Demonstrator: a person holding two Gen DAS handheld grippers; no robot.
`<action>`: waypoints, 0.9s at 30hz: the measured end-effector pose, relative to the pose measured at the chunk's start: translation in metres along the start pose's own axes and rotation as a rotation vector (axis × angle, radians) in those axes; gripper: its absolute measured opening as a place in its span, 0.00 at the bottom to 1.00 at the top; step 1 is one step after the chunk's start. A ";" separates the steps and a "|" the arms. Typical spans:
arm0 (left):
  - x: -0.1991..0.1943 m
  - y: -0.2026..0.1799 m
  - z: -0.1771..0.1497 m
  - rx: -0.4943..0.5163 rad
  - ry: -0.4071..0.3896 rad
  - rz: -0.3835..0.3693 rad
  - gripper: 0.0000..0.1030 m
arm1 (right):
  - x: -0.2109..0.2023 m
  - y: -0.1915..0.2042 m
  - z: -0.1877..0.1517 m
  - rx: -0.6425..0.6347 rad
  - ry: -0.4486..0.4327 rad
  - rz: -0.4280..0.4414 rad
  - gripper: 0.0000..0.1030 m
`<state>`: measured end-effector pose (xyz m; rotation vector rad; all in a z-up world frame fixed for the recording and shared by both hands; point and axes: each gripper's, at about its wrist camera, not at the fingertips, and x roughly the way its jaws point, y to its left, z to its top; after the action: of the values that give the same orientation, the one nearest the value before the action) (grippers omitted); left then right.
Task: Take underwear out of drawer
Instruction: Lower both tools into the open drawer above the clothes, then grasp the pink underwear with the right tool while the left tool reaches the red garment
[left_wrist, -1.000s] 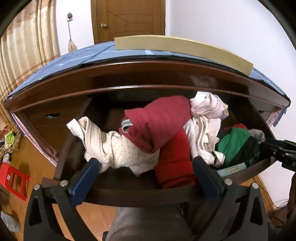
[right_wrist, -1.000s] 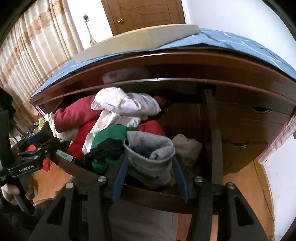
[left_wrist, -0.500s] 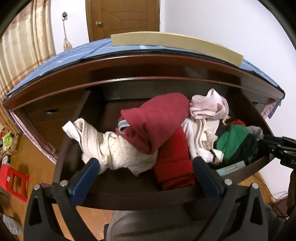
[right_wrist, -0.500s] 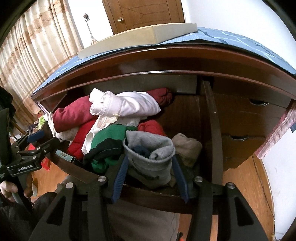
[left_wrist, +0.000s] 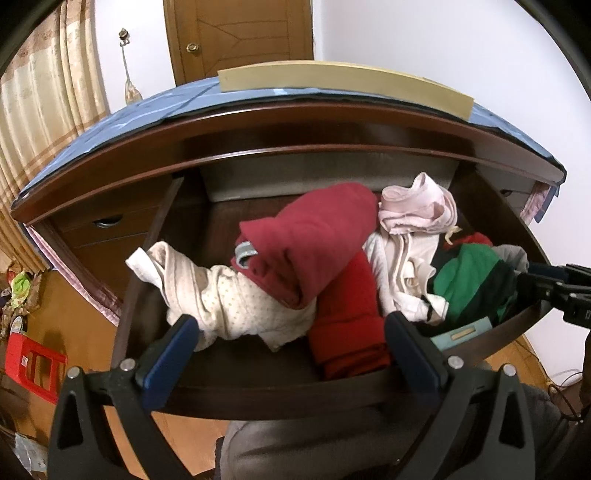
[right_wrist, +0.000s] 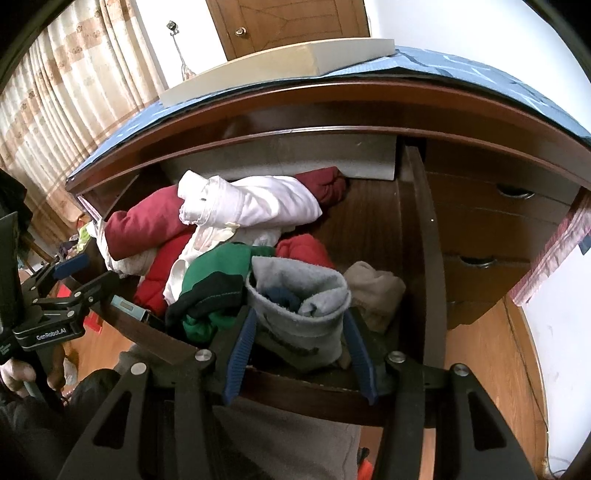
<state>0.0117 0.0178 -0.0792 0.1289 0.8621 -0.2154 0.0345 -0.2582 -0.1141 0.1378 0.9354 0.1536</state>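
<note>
The dark wooden drawer (left_wrist: 258, 384) stands pulled out, full of clothes. In the left wrist view it holds a cream dotted garment (left_wrist: 236, 306), a maroon garment (left_wrist: 314, 236), a red folded piece (left_wrist: 347, 332), pink-white underwear (left_wrist: 417, 210) and a green and black piece (left_wrist: 469, 280). My left gripper (left_wrist: 291, 343) is open and empty above the drawer's front edge. My right gripper (right_wrist: 299, 332) is shut on grey underwear (right_wrist: 299, 306) at the drawer's front right, next to a beige piece (right_wrist: 376, 288). The left gripper also shows in the right wrist view (right_wrist: 66, 284).
The dresser (right_wrist: 480, 229) has closed drawers to the right and a blue mat with a pale board (left_wrist: 332, 81) on top. A red stool (left_wrist: 33, 365) stands on the wooden floor at left. A door and curtains stand behind.
The drawer has slid further out of the dresser, baring its grey back wall. My right gripper stays shut on the grey underwear. My left gripper stays open.
</note>
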 end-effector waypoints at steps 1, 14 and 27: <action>0.000 -0.001 0.001 0.004 0.000 0.002 1.00 | 0.000 0.000 0.000 0.000 0.005 0.002 0.51; -0.006 0.003 -0.004 0.005 -0.013 0.001 1.00 | 0.003 0.000 0.002 0.002 0.023 0.007 0.51; -0.006 0.004 -0.004 -0.007 -0.012 -0.013 1.00 | 0.000 -0.003 -0.002 0.000 0.000 0.006 0.51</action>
<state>0.0058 0.0233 -0.0772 0.1153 0.8514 -0.2254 0.0333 -0.2610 -0.1163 0.1404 0.9353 0.1588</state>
